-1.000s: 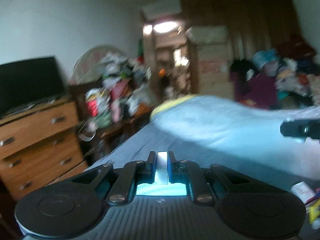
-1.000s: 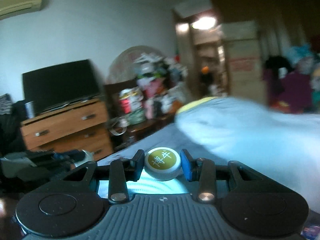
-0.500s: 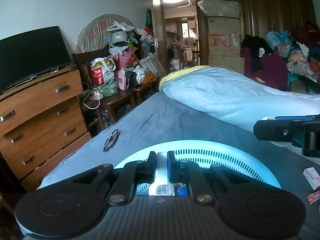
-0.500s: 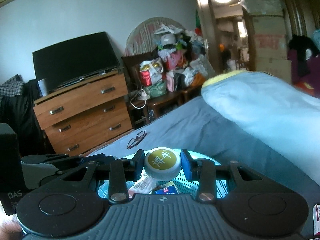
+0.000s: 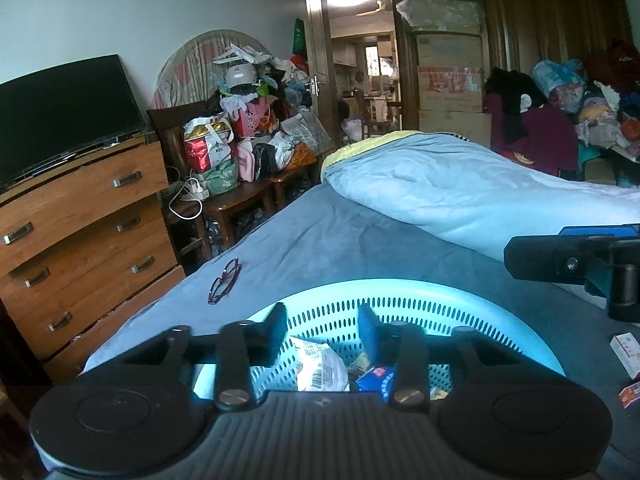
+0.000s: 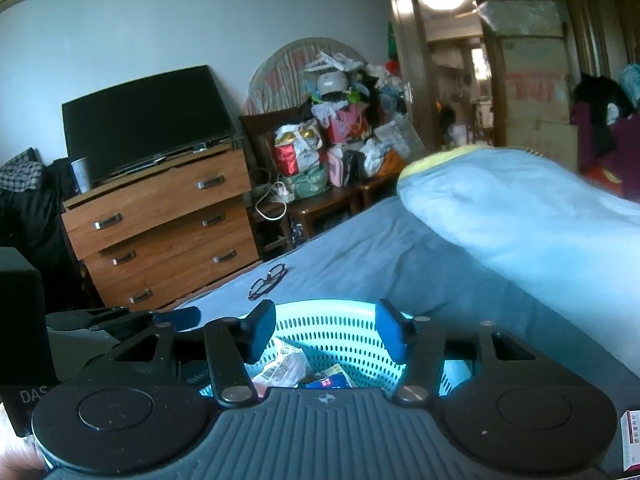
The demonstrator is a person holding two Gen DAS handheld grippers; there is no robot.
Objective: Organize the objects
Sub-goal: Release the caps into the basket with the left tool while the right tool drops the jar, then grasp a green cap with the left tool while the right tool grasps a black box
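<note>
A light blue perforated basket [image 5: 452,304] [image 6: 340,328] sits on the blue bed directly under both grippers. Inside it lie a white packet with a barcode [image 5: 322,368] [image 6: 280,368] and a blue box [image 5: 376,378] [image 6: 334,380]. My left gripper [image 5: 322,330] hangs over the basket with its jaws opening and nothing between them. My right gripper [image 6: 325,330] is also over the basket, jaws opening, nothing between them. The right gripper's finger shows at the right edge of the left wrist view; the left one shows at the left of the right wrist view.
Glasses [image 5: 224,280] [image 6: 267,282] lie on the bed beyond the basket. A folded light blue quilt [image 5: 460,188] fills the right. Small boxes [image 5: 626,354] [image 6: 631,444] rest on the bed at the right. A wooden dresser [image 5: 76,240] with a TV stands left.
Both grippers came down over the basket, then opened. The thin pale item left the left gripper and the round yellow-lidded jar left the right one; neither is seen now.
</note>
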